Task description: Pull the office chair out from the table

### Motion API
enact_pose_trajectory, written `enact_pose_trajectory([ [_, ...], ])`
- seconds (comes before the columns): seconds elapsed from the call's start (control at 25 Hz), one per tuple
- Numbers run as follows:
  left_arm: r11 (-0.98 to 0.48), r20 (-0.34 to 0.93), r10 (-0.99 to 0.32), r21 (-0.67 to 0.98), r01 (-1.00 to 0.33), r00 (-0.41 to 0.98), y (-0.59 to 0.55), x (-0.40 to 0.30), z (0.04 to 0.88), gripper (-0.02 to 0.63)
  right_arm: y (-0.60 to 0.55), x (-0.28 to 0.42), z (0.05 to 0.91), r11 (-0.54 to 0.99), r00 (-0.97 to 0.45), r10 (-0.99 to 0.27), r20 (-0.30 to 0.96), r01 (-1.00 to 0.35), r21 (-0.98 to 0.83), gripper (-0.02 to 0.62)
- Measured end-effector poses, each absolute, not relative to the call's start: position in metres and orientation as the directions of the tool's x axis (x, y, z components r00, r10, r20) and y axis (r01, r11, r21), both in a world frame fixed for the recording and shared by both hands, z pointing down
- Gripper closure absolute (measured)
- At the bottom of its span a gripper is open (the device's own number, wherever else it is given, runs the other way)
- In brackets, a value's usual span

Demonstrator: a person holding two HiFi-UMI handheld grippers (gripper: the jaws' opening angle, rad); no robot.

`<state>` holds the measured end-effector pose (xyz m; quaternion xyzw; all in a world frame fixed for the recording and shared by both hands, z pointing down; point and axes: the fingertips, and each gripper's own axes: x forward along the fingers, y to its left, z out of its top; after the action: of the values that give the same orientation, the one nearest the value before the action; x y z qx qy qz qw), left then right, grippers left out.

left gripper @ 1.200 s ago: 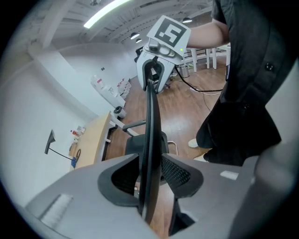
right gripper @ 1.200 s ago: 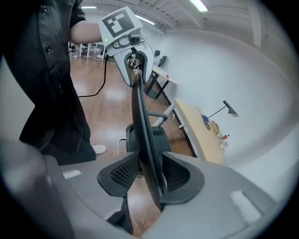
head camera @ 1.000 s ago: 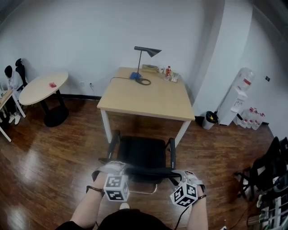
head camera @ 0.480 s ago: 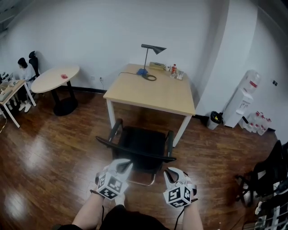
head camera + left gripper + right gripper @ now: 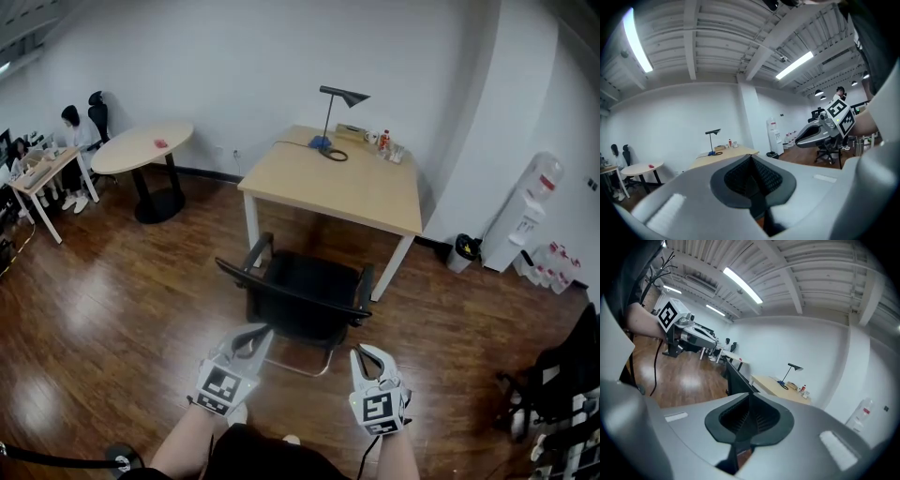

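The chair [image 5: 305,300] stands on the wood floor at the near edge of the surface [image 5: 347,192], its seat mostly out from under that edge and its backrest turned away from the surface, toward the person. Both grippers hang farther from the surface than the chair, just behind the backrest and clear of it. The left gripper [image 5: 255,336] has its jaws closed with nothing between them. The right gripper [image 5: 367,353] has jaws that have just been closing; they now meet, also empty. A lamp [image 5: 339,103] stands at the surface's far edge.
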<state>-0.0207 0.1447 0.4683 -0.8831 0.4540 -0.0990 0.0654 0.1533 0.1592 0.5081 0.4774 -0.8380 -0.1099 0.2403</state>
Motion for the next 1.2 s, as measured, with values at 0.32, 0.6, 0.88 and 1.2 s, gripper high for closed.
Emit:
enact_pose_trajectory([
  [0.32,-0.536,-0.008,-0.842,-0.094,-0.839,0.539,0.143,-0.048,0.45,0.603,0.177,0.145,0.485,0.486,-0.441,-0.872,0.211,-0.829,0.277,0.56],
  [0.6,-0.557,-0.025,-0.829,-0.047,-0.829,0.558,0.152,-0.093,0.45,0.603,0.183,0.126,0.486,0.345,-0.314,-0.932,0.18,-0.921,0.18,0.57],
  [0.88,-0.531,-0.048,-0.847,0.016,-0.847,0.53,0.162,-0.148,0.452,0.603,0.212,0.107,0.484,0.287,-0.283,-0.953,0.112,-0.958,0.022,0.583],
  [1.2,-0.567,-0.066,-0.824,0.079,-0.82,0.563,0.179,-0.162,0.459,0.603,0.226,0.085,0.48,0.287,-0.289,-0.957,0.034,-0.956,-0.054,0.584],
])
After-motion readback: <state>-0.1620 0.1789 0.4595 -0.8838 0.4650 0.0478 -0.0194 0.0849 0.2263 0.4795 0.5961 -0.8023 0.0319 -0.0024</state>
